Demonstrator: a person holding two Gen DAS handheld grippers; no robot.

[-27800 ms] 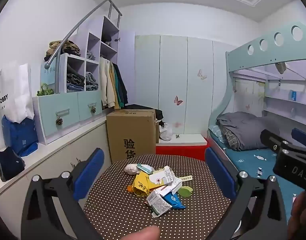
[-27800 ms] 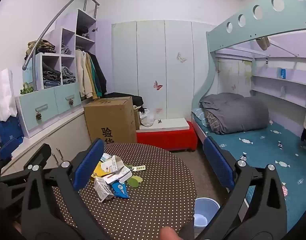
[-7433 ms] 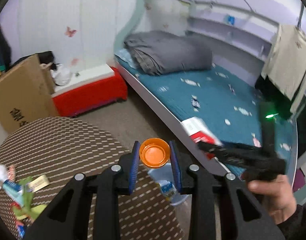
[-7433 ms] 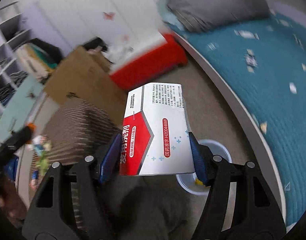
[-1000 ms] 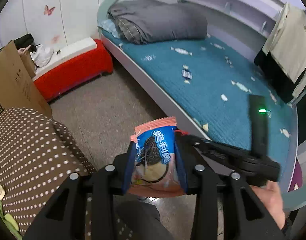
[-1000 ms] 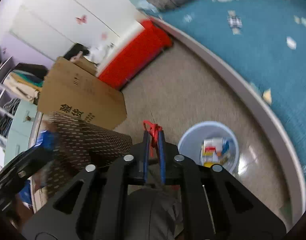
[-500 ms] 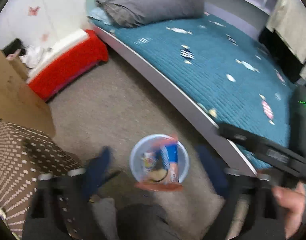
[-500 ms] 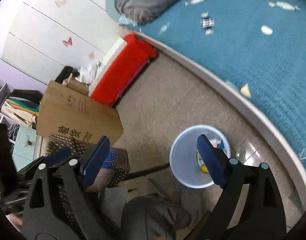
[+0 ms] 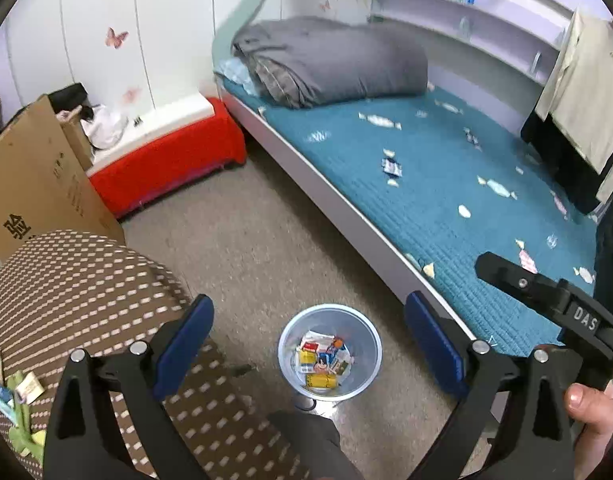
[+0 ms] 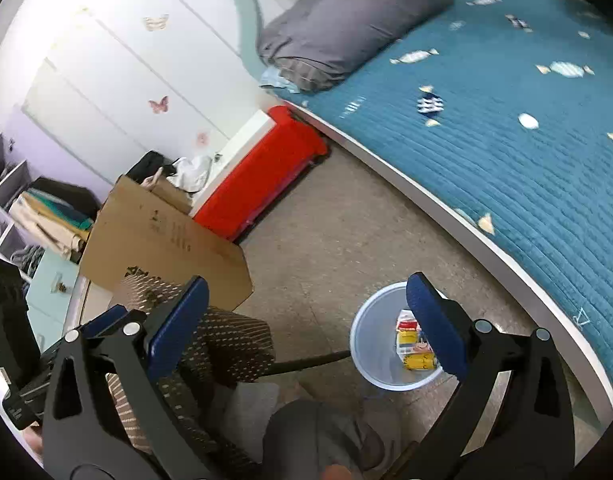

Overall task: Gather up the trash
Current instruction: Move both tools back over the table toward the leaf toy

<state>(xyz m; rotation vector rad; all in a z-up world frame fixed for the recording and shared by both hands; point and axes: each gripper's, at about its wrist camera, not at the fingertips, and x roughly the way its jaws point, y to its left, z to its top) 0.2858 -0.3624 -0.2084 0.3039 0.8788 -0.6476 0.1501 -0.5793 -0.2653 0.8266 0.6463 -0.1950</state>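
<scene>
1. The left tool (image 9: 306, 344) stands wide with nothing between its pads; the right tool (image 10: 306, 320) is opening, also bare.
2. Leftover wrappers (image 9: 20, 390) lie on the dotted counter (image 9: 78, 280).
3. On the floor beyond, the trash bin (image 9: 294, 328) holds wrappers and boxes.
4. Farther off is the bed (image 9: 426, 184).

A small round bin of pale translucent blue plastic (image 9: 329, 354) stands upright on the grey-brown floor, between the near edge of the bed on the right and the dotted brown table on the left. Inside it lies a loose heap of crumpled wrappers and small cartons (image 9: 324, 362) in yellow, white, red and blue. A few more scraps of packaging in green, white and blue (image 9: 14, 394) lie flat on the tabletop at its near left edge.
</scene>
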